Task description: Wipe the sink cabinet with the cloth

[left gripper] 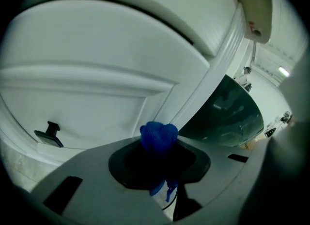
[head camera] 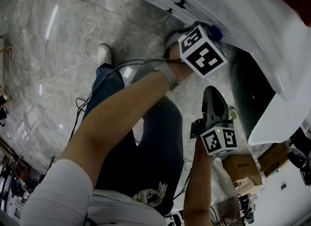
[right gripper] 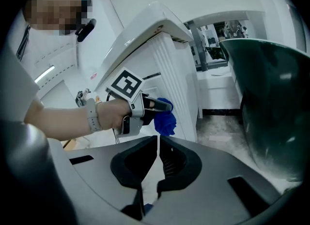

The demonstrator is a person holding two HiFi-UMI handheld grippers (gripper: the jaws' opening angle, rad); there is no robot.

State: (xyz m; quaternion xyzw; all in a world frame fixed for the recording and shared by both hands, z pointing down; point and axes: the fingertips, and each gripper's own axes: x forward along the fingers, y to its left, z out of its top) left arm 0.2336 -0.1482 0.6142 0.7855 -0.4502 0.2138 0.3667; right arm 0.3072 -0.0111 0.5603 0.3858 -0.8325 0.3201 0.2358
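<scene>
A bunched blue cloth (left gripper: 159,136) sits between the jaws of my left gripper (left gripper: 158,145), which is shut on it. The cloth (head camera: 216,34) is held right at the white sink cabinet (head camera: 204,1), close to the ribbed corner post (left gripper: 218,79) beside a door panel (left gripper: 97,103). In the right gripper view the left gripper (right gripper: 157,105) holds the cloth (right gripper: 166,118) against the cabinet's corner (right gripper: 167,64). My right gripper (right gripper: 158,144) is shut with nothing in it. It hangs lower and apart from the cabinet (head camera: 212,93).
A black door handle (left gripper: 48,134) sits at the panel's lower left. A dark basin-like shape (right gripper: 271,98) stands right of the cabinet (head camera: 250,94). Grey marble floor (head camera: 58,50) lies below, with cables, the person's legs and cardboard boxes (head camera: 243,166).
</scene>
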